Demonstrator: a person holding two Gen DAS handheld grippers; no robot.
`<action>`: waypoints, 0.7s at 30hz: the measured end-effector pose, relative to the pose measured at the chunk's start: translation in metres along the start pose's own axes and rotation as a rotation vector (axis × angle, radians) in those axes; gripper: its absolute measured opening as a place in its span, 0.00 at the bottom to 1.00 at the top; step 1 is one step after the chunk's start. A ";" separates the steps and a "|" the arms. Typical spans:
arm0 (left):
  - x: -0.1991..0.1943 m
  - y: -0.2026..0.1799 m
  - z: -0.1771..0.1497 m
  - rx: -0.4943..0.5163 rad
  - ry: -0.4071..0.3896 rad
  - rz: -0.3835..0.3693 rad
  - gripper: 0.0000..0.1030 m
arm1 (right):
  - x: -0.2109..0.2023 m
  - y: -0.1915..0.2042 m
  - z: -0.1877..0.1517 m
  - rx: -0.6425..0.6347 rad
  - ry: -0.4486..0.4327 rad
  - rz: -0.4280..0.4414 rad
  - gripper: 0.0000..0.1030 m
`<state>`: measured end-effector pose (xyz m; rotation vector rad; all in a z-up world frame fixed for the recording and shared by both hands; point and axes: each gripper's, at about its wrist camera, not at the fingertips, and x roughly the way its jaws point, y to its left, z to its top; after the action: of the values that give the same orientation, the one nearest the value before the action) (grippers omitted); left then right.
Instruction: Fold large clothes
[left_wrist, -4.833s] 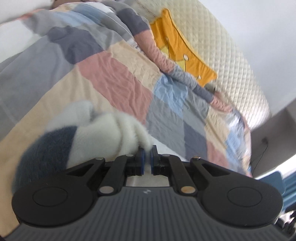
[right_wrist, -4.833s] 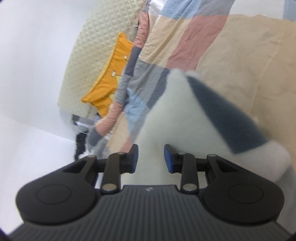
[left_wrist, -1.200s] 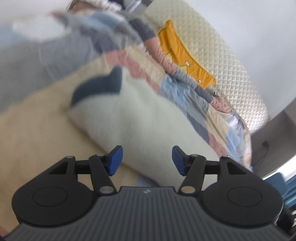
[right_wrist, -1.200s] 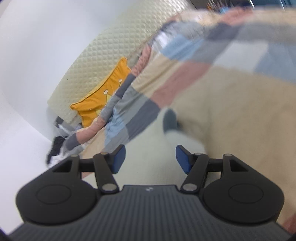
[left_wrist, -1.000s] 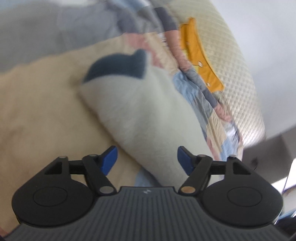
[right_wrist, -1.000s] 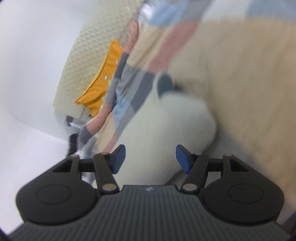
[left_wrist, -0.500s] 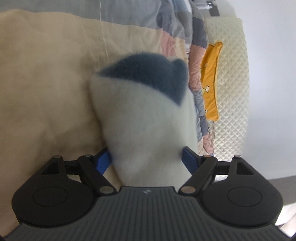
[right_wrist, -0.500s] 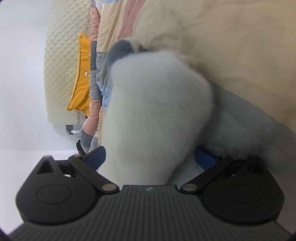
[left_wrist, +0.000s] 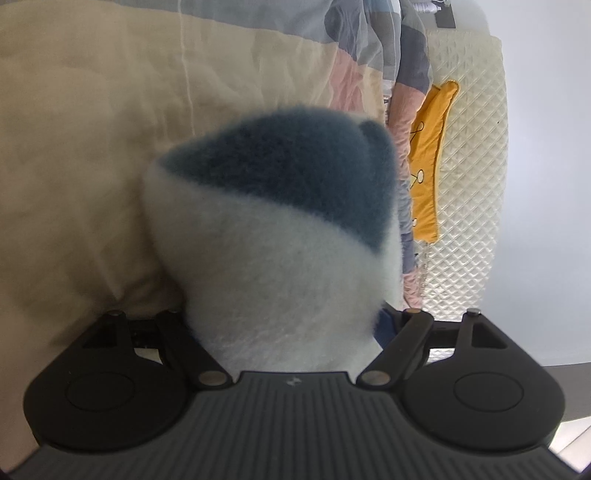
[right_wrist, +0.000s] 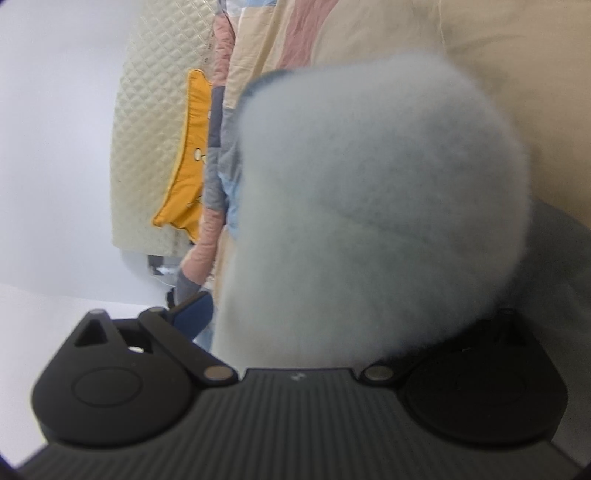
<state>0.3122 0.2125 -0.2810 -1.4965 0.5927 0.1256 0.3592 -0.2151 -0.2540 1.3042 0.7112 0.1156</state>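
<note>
Two tools straddle one folded fleece, a white bundle with a dark blue patch, lying on the bed in front of the quilted headboard. Left tool: jaws spread wide, fleece filling the gap. Right tool: jaws closing, fleece between them; I cannot tell whether its pads press. An orange pillow leans against that headboard.

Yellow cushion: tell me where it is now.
The yellow cushion leans against the quilted headboard, right of the fleece in the left wrist view, left of it in the right.
</note>
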 end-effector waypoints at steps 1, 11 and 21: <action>0.001 -0.002 0.000 0.013 -0.005 0.010 0.75 | 0.002 -0.001 0.001 -0.004 -0.012 -0.007 0.74; -0.002 -0.048 -0.012 0.414 -0.104 0.082 0.45 | -0.009 0.040 -0.009 -0.302 -0.090 -0.027 0.41; -0.042 -0.073 -0.028 0.424 -0.078 -0.078 0.45 | -0.068 0.076 -0.004 -0.340 -0.115 0.129 0.40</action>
<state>0.2994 0.1901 -0.1964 -1.0959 0.4625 -0.0036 0.3264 -0.2209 -0.1574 1.0201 0.4844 0.2531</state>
